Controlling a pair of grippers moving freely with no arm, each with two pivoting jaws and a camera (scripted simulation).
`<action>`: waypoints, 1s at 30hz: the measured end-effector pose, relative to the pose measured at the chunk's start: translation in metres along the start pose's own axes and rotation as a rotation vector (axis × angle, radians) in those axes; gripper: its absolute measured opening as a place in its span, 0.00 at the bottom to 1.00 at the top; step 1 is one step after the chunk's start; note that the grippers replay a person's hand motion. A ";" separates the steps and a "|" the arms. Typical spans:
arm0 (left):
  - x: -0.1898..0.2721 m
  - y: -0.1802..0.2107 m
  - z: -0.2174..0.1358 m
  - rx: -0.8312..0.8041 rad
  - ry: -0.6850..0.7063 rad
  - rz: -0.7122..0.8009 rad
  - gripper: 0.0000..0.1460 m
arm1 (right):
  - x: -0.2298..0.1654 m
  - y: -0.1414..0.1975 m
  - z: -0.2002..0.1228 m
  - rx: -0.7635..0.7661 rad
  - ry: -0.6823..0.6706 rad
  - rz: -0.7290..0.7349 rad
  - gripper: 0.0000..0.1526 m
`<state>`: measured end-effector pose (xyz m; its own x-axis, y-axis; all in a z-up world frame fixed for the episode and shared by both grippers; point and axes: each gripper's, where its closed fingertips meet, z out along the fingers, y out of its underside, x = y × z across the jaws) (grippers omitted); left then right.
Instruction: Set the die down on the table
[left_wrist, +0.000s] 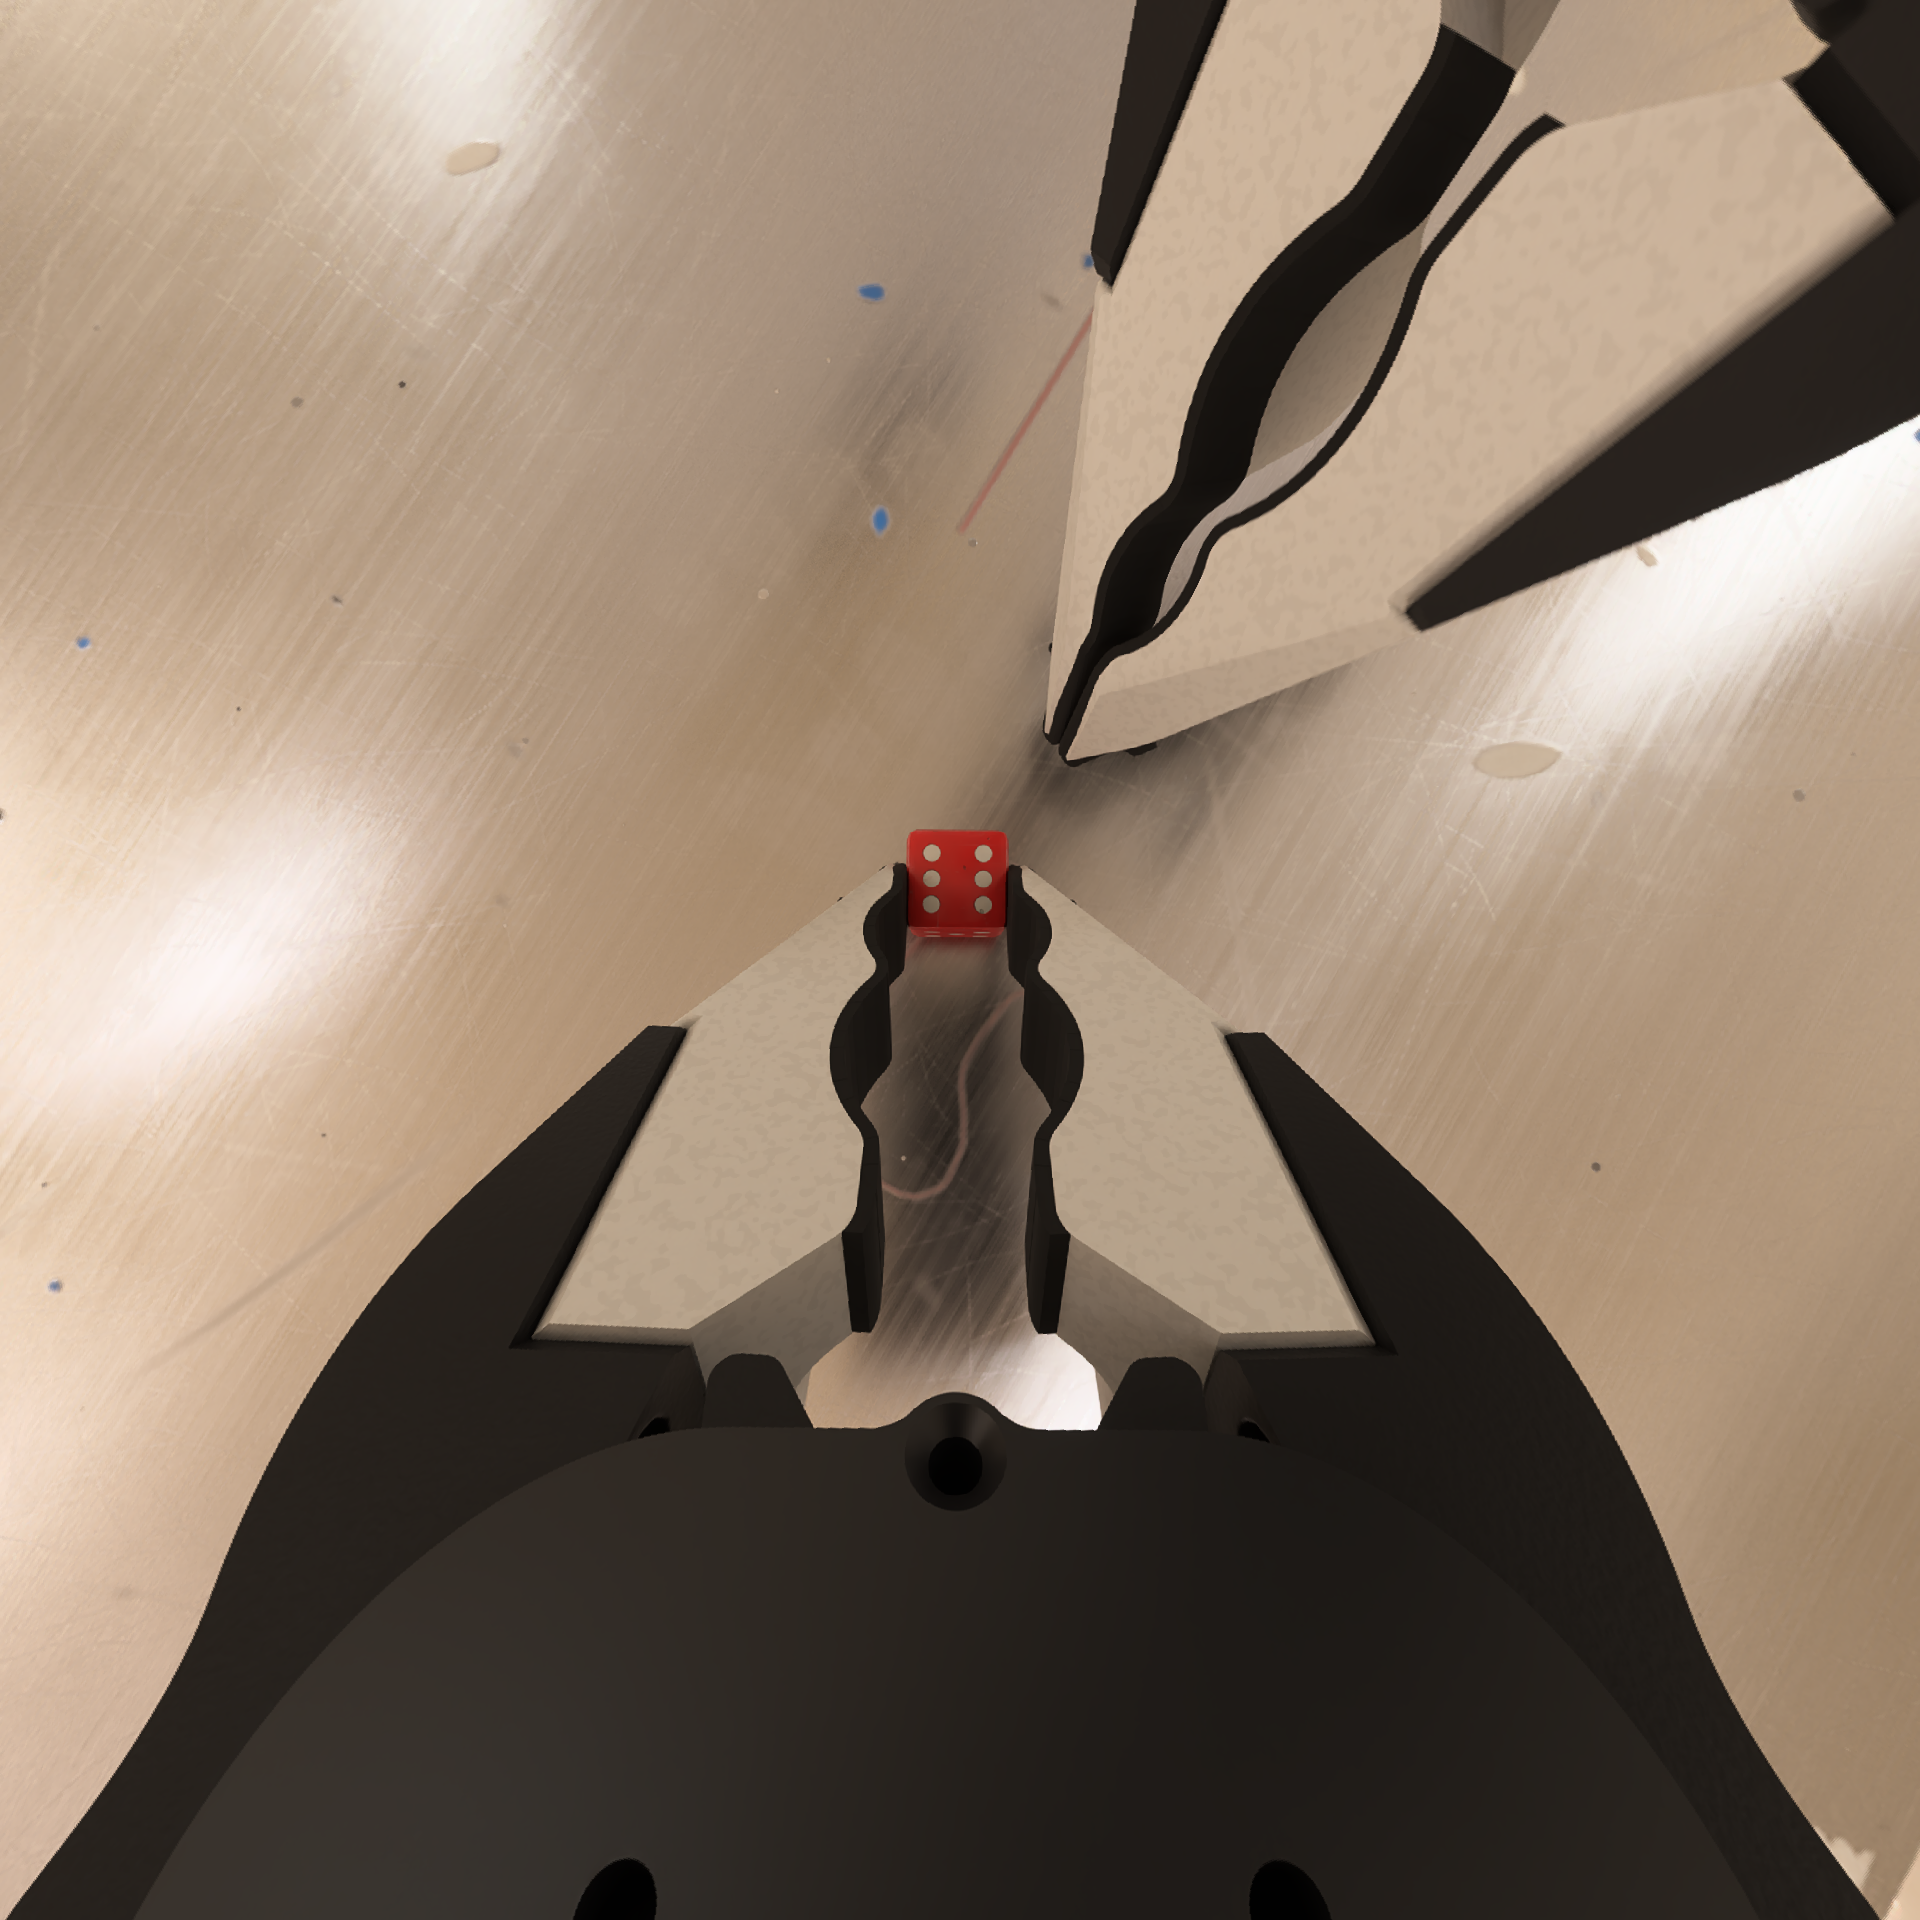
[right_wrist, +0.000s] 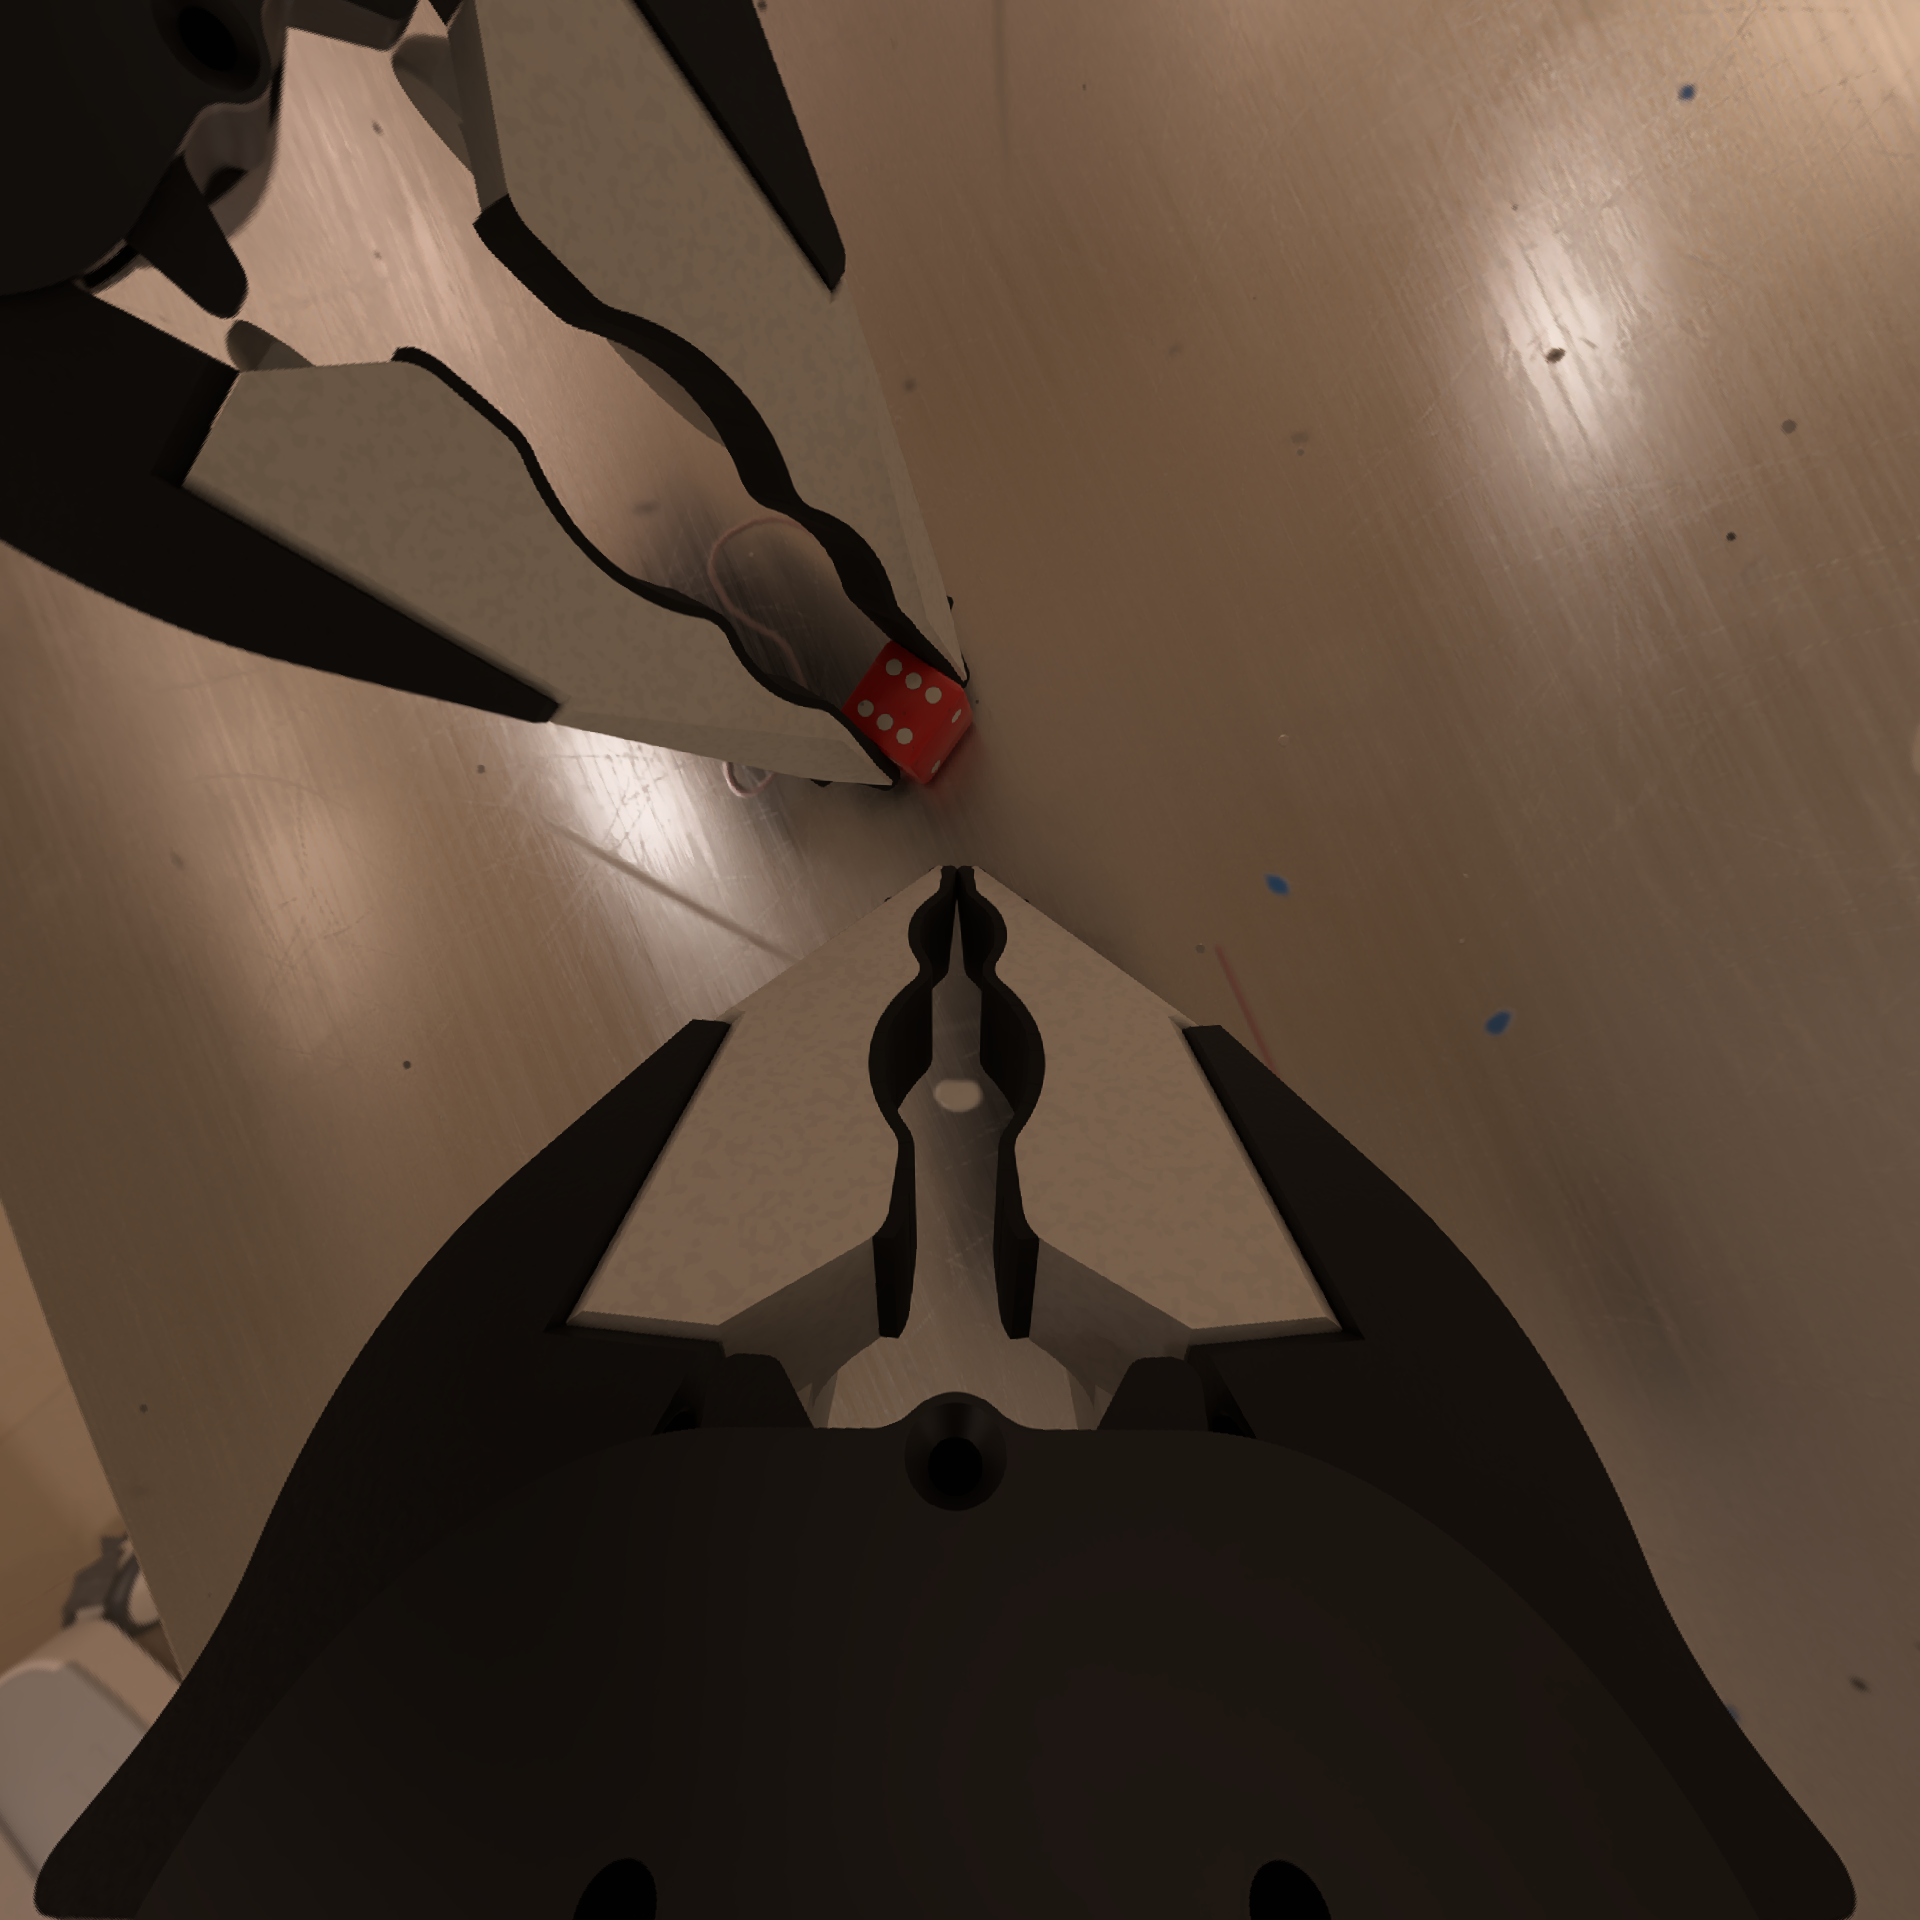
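Between its black-padded fingertips the left gripper (left_wrist: 957, 883) pinches the small red plastic die with white pips (left_wrist: 957, 878), apparently touching the scratched, brushed-metal bench (left_wrist: 416, 727); only release seems left. Just beyond the die, the right gripper (right_wrist: 957, 878) hovers with jaws closed on nothing.

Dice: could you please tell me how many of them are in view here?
1. The single red die sits between the tips of the left gripper, low over the table; the right gripper is shut and holds none. No others show.
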<state>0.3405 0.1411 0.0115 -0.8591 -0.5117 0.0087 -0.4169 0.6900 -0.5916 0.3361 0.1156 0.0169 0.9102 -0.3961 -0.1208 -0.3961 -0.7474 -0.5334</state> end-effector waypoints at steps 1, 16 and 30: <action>0.000 0.000 0.000 -0.006 -0.003 -0.003 0.12 | 0.000 0.000 0.000 -0.027 0.015 -0.011 0.00; 0.000 0.000 0.000 -0.007 -0.011 -0.013 0.13 | 0.001 -0.007 -0.032 0.346 -0.092 0.045 0.00; -0.004 -0.001 -0.001 0.030 -0.001 -0.010 0.13 | 0.002 -0.001 -0.001 0.182 0.051 -0.027 0.00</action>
<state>0.3441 0.1428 0.0126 -0.8547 -0.5189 0.0142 -0.4163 0.6689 -0.6158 0.3384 0.1148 0.0177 0.9112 -0.4069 -0.0643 -0.3387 -0.6511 -0.6792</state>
